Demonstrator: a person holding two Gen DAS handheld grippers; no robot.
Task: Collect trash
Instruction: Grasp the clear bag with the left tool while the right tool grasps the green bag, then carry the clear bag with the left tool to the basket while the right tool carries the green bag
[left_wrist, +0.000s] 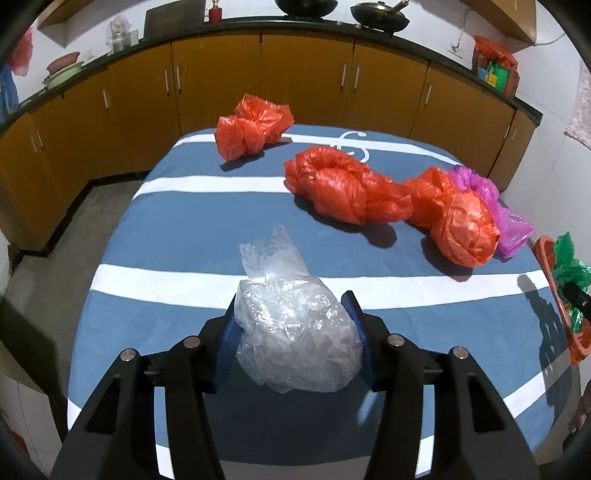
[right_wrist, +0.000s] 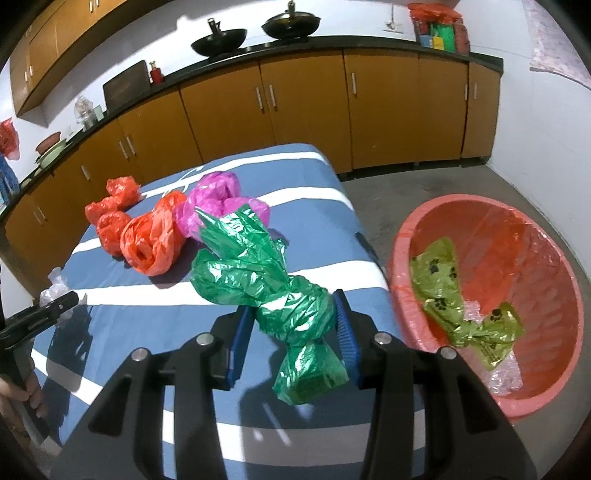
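A: Entry. My left gripper is clamping the clear plastic wad between both blue pads, and it is hanging over the striped table near my edge.

B: And the right?

A: My right gripper is pinching the green bag at its twisted waist, the narrowest part, so the loose ends are flopping free and not slipping. It is hovering at the table's right edge because the pink tub is sitting on the floor just beside it, already holding a yellow-green bag.

B: Anything obstructing?

A: I'm judging the path clear. Farther off, three orange bags and a purple bag are waiting, cabinets beyond.
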